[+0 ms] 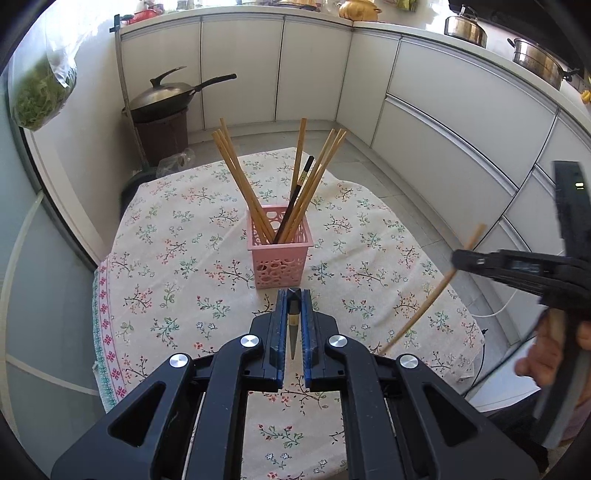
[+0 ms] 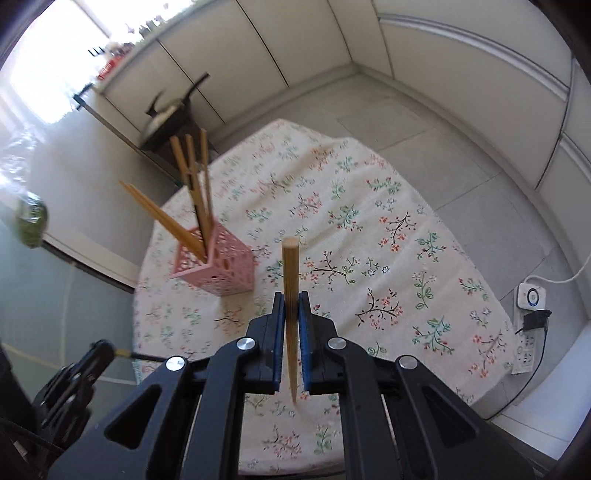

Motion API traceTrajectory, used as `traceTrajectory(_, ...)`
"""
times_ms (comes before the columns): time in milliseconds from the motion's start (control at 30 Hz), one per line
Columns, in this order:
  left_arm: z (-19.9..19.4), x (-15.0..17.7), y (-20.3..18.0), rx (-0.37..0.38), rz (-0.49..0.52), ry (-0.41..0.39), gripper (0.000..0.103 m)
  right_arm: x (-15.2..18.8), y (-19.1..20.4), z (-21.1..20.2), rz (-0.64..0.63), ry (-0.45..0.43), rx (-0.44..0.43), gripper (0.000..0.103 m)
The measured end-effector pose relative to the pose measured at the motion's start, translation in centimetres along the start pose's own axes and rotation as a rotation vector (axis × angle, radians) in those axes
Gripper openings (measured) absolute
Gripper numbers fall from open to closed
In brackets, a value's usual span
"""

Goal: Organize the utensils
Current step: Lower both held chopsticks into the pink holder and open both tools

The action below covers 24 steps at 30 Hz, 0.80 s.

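While the pink holder [image 1: 279, 246] is standing just ahead, the left gripper [image 1: 294, 295] is pinching a dark chopstick [image 1: 293, 332] and the right gripper [image 2: 290, 297] is clamping a wooden chopstick [image 2: 290, 295].

Floral cloth [image 1: 177, 258] over the table; lidded wok [image 1: 162, 94] on a brown bin [image 1: 162, 133] beyond its far edge; steel pots [image 1: 537, 61] on the counter [image 1: 424, 35]; power strip [image 2: 526, 347] on the floor.

Both hand-held grippers [image 1: 294, 295] [image 2: 291, 295] clamped.
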<state>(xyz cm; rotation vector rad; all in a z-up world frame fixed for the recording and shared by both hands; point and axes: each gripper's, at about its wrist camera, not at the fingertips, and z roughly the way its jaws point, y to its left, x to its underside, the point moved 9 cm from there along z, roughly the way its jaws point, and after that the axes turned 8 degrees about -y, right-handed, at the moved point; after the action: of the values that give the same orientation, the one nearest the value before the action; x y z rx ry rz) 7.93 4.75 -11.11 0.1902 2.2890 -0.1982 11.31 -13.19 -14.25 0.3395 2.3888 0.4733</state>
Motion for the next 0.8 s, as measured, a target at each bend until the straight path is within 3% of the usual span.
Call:
traceTrajectory(200, -1.0, -1.2, 0.3, -0.022, -0.013, -0.038, 0.006, -0.7, 0.7, -4.3, 0.009, -0.068, -0.059, 0.008)
traceTrajectory(400, -3.4, -6.3, 1.4, -0.044, -0.059, -0.143, 0.006, -2.5, 1.6, -7.6, 0.007, -0.127, -0.096, 0.008)
traceTrajectory(600, -4.4, -11.7, 1.8, -0.052, -0.09, -0.239, 0.006, -3.2, 1.2, -8.3, 0.011, -0.14, -0.107, 0.008)
traceTrajectory(800, -3.3, -14.1, 1.7, -0.095, -0.091, -0.278, 0.006, -3.5, 0.1, -8.1, 0.024, -0.139, -0.102, 0.008)
